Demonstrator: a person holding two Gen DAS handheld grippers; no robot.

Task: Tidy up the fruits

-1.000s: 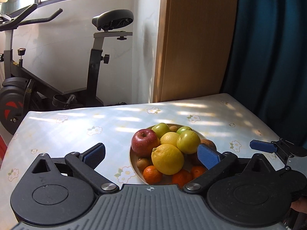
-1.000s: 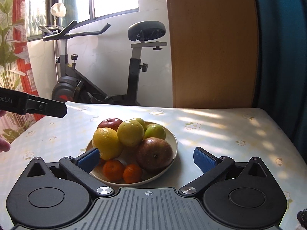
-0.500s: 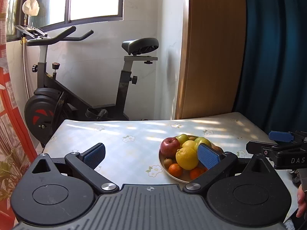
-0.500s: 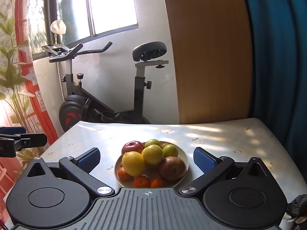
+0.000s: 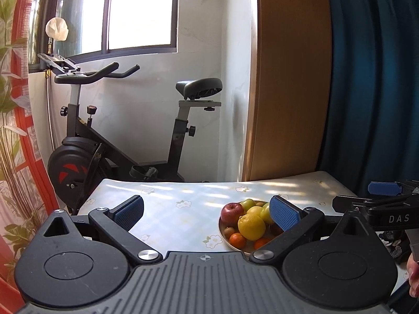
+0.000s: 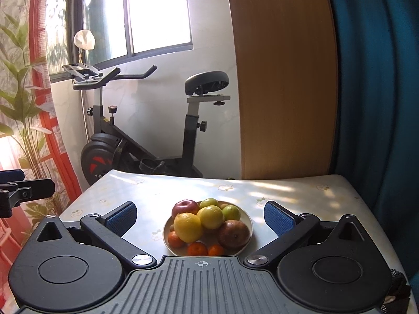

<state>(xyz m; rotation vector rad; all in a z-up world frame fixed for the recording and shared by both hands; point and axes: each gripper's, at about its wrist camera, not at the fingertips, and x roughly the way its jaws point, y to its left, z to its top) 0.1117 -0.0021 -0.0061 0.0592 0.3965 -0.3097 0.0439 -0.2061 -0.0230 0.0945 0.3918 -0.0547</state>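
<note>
A pale plate (image 6: 248,223) (image 5: 221,231) piled with fruit sits on the flowered table. On it lie a red apple (image 6: 185,206) (image 5: 232,210), a big lemon (image 6: 187,227) (image 5: 251,226), a brownish apple (image 6: 233,234), green fruits (image 6: 231,212) and small oranges (image 6: 198,249) (image 5: 237,239). My left gripper (image 5: 207,210) is open, held back from the table with the plate behind its right finger. My right gripper (image 6: 201,216) is open too, well short of the plate, which shows between its fingers. Each gripper appears at the edge of the other's view.
An exercise bike (image 5: 125,141) stands behind the table by the window. A wooden panel (image 6: 282,78) and a dark blue curtain (image 6: 379,91) rise at the back right. A red-patterned curtain (image 5: 23,130) hangs at the left. The tablecloth (image 5: 167,204) spreads left of the plate.
Both grippers have pulled back and up from the plate, so the fruit looks smaller and farther away. Both stay open and nothing was picked up.
</note>
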